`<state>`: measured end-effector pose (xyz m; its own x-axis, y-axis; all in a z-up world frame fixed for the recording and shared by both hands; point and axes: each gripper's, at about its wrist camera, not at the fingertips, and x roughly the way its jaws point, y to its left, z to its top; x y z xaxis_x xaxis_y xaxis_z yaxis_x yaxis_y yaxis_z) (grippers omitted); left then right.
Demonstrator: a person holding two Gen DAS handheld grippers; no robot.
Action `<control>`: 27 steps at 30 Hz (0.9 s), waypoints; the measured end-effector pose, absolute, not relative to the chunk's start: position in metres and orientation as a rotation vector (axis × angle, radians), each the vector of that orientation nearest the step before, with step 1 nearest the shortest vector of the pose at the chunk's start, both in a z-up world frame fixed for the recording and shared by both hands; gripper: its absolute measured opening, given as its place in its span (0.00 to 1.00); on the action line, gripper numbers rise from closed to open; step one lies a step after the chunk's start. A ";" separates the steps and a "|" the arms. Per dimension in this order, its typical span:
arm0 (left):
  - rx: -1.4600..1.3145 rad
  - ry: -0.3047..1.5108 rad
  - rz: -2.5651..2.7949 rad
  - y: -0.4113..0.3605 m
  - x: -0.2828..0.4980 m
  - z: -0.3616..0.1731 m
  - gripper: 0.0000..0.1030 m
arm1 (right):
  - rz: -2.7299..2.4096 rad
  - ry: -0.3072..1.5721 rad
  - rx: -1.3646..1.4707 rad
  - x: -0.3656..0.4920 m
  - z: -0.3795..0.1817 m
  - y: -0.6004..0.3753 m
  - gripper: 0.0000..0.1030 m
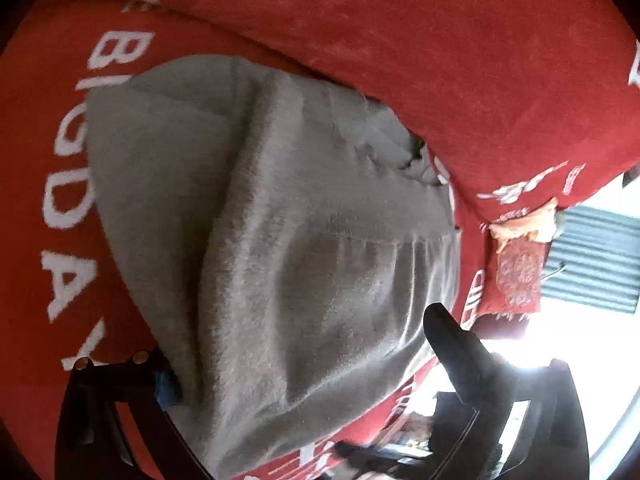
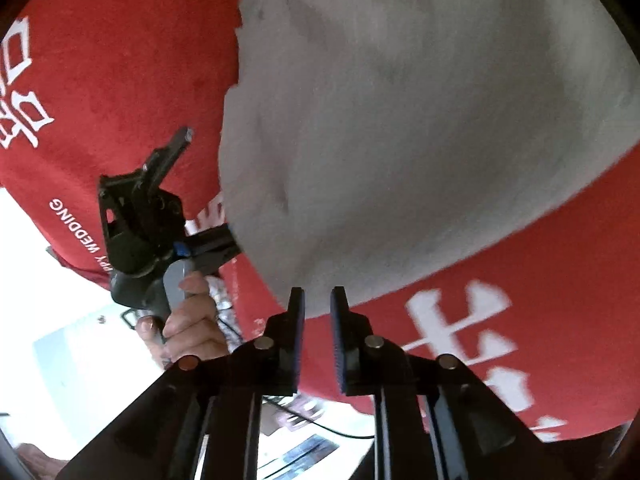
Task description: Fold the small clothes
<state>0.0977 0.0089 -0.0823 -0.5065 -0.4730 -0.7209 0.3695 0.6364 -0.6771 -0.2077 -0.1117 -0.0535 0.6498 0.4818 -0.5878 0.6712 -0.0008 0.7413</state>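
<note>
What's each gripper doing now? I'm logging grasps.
Left gripper: open wide, grey garment between its fingers, unclamped.
Right gripper: barely open, holding nothing.

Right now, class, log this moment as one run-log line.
left gripper: open, one finger under fuzzy grey garment | right gripper: open, empty | red printed blanket beneath

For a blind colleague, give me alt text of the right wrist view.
Right tongs, slightly parted and empty, hover at the near edge of a grey fleece garment on a red blanket. At left, the left tongs reach under the garment's edge.
</note>
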 end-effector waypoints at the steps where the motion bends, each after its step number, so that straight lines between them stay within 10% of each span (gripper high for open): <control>1: -0.033 1.828 -1.016 0.005 0.094 -0.083 0.98 | -0.215 0.962 1.606 -0.206 -0.048 -0.119 0.16; 4: 0.084 1.812 -0.981 -0.005 0.083 -0.087 0.95 | -0.300 0.981 1.442 -0.201 -0.027 -0.148 0.16; 6: 0.168 1.763 -0.950 -0.008 0.079 -0.083 0.78 | -0.364 1.029 1.332 -0.194 -0.022 -0.167 0.13; 8: 0.270 1.718 -0.913 -0.010 0.077 -0.081 0.34 | -0.398 1.080 1.264 -0.188 -0.028 -0.177 0.12; 10: 0.230 1.738 -0.914 -0.008 0.081 -0.081 0.24 | -0.426 1.182 1.213 -0.182 -0.049 -0.181 0.06; 27: 0.200 1.556 -1.097 -0.102 0.026 0.041 0.24 | -0.326 1.030 1.417 -0.223 -0.051 -0.210 0.09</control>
<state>0.0258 -0.1022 0.0406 -0.3227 -0.4261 -0.8452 0.6530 0.5462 -0.5246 -0.2233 -0.2096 -0.0506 0.5556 0.3769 -0.7411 0.7348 0.1947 0.6498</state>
